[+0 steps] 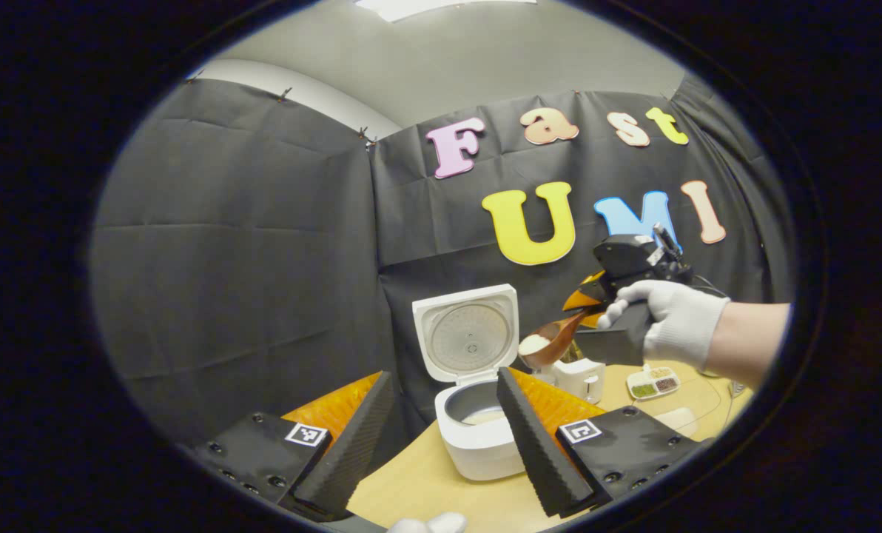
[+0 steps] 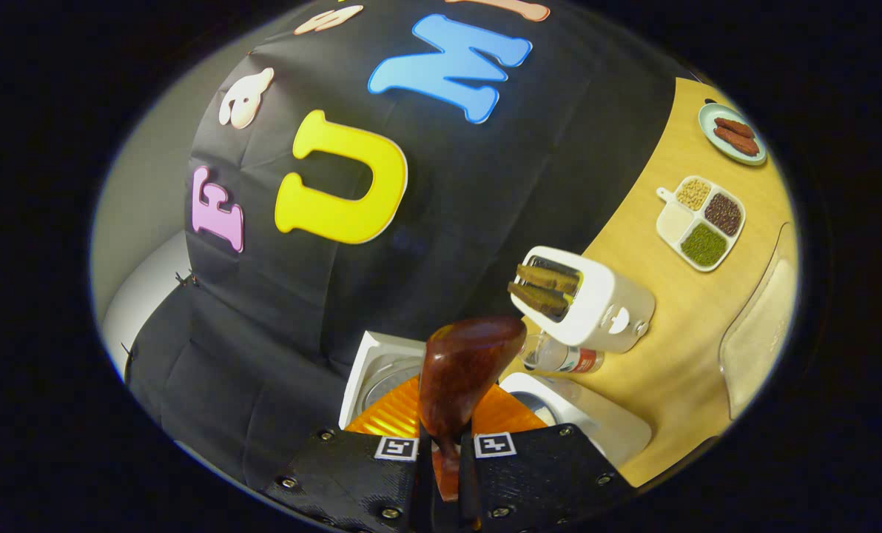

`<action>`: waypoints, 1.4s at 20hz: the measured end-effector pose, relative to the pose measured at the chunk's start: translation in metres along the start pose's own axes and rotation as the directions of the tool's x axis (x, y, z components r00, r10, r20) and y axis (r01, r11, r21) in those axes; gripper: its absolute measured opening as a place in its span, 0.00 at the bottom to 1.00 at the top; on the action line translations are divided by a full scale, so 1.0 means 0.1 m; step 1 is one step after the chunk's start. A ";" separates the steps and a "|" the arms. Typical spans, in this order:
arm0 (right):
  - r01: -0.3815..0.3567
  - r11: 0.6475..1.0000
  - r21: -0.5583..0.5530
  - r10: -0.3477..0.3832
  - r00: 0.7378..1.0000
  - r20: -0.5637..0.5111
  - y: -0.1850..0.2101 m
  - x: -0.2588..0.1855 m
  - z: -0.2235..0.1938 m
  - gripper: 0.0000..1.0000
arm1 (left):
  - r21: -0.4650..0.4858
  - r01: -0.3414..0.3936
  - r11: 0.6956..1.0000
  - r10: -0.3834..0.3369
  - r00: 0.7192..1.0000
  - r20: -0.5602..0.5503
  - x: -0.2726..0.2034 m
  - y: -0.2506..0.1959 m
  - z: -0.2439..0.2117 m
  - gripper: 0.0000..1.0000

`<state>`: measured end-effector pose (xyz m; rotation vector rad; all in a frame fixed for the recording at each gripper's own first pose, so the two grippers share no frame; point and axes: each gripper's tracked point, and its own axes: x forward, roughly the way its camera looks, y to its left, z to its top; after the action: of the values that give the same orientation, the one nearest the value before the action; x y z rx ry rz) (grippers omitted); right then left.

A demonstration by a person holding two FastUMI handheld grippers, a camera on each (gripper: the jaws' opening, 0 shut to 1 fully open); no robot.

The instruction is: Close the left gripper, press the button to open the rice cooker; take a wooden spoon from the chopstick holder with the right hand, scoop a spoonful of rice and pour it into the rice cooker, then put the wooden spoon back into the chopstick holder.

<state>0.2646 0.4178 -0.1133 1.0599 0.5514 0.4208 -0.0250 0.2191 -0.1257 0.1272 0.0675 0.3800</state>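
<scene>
Rice cooker open on worktop; loaded wooden spoon held above and to its right.

The rice cooker (image 1: 478, 437) is seen standing on the worktop (image 1: 426, 485), its lid (image 1: 467, 332) raised upright and the inner pot (image 1: 476, 406) exposed. The left tongs (image 1: 435, 437) are seen in the foreground with their fingers (image 1: 537, 444) spread apart, the cooker framed between them. The wooden spoon (image 1: 548, 344), its bowl filled with white rice (image 1: 534, 343), is carried by the right tongs (image 1: 585, 302), which are held by a gloved hand (image 1: 670, 318). A white toaster (image 1: 580, 377) and a divided dish of grains (image 1: 653, 383) are placed behind.
</scene>
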 end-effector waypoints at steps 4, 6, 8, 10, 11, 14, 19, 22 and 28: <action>0.020 0.998 -0.061 -0.023 0.998 -0.052 0.00 0.37 -0.46 0.13 | 0.002 -0.042 0.999 0.042 0.999 -0.025 0.02 0.11 -0.10 0.97; 0.043 0.994 -0.100 -0.049 0.997 -0.058 -0.08 0.48 -0.57 0.13 | -0.005 -0.061 0.998 0.061 0.997 -0.037 0.03 0.19 -0.14 0.97; 0.072 0.986 -0.152 -0.079 0.996 -0.041 -0.20 0.55 -0.60 0.13 | -0.010 -0.079 0.997 0.079 0.996 -0.042 0.03 0.28 -0.19 0.96; 0.099 0.972 -0.213 -0.105 0.994 -0.018 -0.30 0.60 -0.59 0.13 | -0.009 -0.088 0.996 0.087 0.995 -0.051 0.04 0.32 -0.23 0.96; 0.109 0.965 -0.240 -0.116 0.993 -0.015 -0.33 0.62 -0.61 0.13 | -0.010 -0.094 0.995 0.094 0.994 -0.062 0.04 0.34 -0.27 0.96; 0.126 0.928 -0.350 -0.125 0.992 0.027 -0.34 0.67 -0.57 0.13 | 0.005 -0.116 0.993 0.116 0.989 -0.091 0.04 0.42 -0.42 0.96; 0.146 0.808 -0.570 -0.118 0.989 0.085 -0.31 0.71 -0.62 0.13 | 0.018 -0.122 0.992 0.124 0.987 -0.105 0.03 0.42 -0.46 0.96; 0.156 0.711 -0.686 -0.103 0.988 0.117 -0.23 0.71 -0.68 0.13 | 0.012 -0.117 0.993 0.117 0.987 -0.109 0.05 0.36 -0.46 1.00; 0.127 0.486 -0.865 0.005 0.989 0.148 0.04 0.71 -0.83 0.13 | 0.026 -0.128 0.991 0.130 0.987 -0.092 0.02 0.39 -0.41 0.96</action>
<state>0.2695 0.5180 -0.1562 0.0440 0.1765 0.4821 -0.0413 0.2604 -0.1613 0.1343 0.1564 0.5146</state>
